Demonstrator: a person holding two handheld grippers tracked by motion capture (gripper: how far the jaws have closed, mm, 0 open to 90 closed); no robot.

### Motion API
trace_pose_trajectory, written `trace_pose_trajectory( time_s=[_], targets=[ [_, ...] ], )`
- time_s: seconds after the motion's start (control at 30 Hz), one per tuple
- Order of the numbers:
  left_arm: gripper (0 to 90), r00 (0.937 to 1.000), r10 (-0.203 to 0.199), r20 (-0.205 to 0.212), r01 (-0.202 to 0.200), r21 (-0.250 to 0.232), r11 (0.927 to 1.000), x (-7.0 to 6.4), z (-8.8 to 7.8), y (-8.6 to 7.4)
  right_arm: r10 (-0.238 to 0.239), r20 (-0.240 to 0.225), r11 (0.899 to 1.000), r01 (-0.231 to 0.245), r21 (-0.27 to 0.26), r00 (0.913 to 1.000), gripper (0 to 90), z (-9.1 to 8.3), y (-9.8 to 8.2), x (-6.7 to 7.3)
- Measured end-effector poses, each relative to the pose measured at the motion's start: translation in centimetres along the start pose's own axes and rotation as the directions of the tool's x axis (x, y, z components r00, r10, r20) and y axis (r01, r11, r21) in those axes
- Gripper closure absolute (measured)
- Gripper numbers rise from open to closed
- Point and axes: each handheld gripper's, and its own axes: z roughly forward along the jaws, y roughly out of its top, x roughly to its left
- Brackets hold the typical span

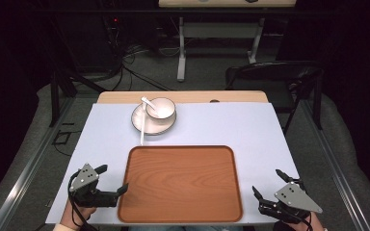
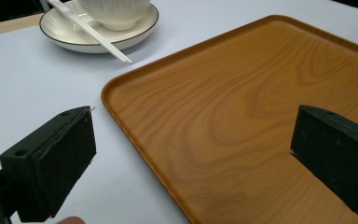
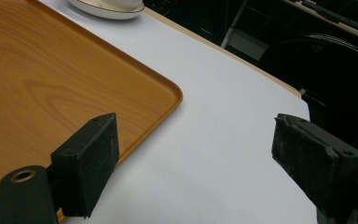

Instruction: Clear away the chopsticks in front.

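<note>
Both hand-held grippers, left (image 1: 112, 179) and right (image 1: 266, 183), gape empty beside the bare tray (image 1: 180, 183); bowl (image 1: 160, 109) far ahead, untouched.

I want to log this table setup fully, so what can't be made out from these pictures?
- Bowl contents: in the high view its inside is too small and shallow-angled to tell; in the left gripper view the top edge cuts the bowl off.
- Spoon head: hidden inside the bowl.
- Plate in the right gripper view: cut off by the top edge.
- Tray near rim: partly cut by the bottom edge in the high view.
</note>
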Motion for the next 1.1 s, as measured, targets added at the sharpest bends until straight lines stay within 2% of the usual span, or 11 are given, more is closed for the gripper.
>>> trace_pose_trajectory(
  time_s=[0.13, 0.2, 0.37, 0.47, 0.57, 0.73, 0.87, 0.93, 1.1],
  targets=[
    [0.1, 0.9999, -0.006, 0.009, 0.006, 0.021, 0.9998, 0.1, 0.4, 0.5, -0.002, 0.002, 1.0, 0.002, 0.001, 1.0, 14.4, 0.0, 0.0, 0.0],
    [0.0, 0.9994, -0.017, 0.031, 0.016, 0.035, 0.9993, 0.3, 0.6, 0.7, -0.002, 0.002, 1.0, 0.002, 0.001, 1.0, 14.4, 0.0, 0.0, 0.0],
    [0.1, 0.9984, -0.02, 0.052, 0.017, 0.057, 0.9982, 0.3, 1.2, 1.6, -0.004, 0.0, 1.0, 0.004, 0.004, 1.0, 14.4, 0.0, 0.1, 0.2],
    [0.1, 0.999, -0.011, 0.044, 0.008, 0.061, 0.9981, 0.4, 1.7, 2.1, -0.008, -0.002, 1.0, 0.008, 0.004, 1.0, 14.4, 0.1, 0.1, 0.1],
    [0.1, 0.998, -0.038, 0.051, 0.035, 0.053, 0.998, 0.8, 2.3, 2.7, -0.01, -0.002, 1.0, 0.01, 0.009, 0.9999, 14.4, 0.2, 0.2, 0.1],
    [0.2, 0.9985, -0.044, 0.033, 0.042, 0.053, 0.9977, 1.4, 2.9, 3.4, -0.01, -0.001, 1.0, 0.01, 0.006, 0.9999, 14.4, 0.2, 0.2, 0.1],
    [1.3, 0.996, -0.084, 0.029, 0.082, 0.066, 0.9944, 2.5, 3.6, 4.1, -0.007, -0.001, 1.0, 0.007, 0.006, 1.0, 14.4, 0.2, 0.2, 0.1],
    [1.8, 0.9939, -0.103, 0.04, 0.099, 0.074, 0.9923, 2.9, 3.9, 4.5, -0.01, -0.001, 1.0, 0.01, 0.006, 1.0, 14.4, 0.2, 0.2, 0.2],
    [0.4, 0.9932, -0.114, 0.026, 0.111, 0.091, 0.9896, 3.7, 4.7, 5.7, -0.01, 0.002, 1.0, 0.01, 0.008, 1.0, 14.4, 0.3, 0.2, 0.2]
  ],
)
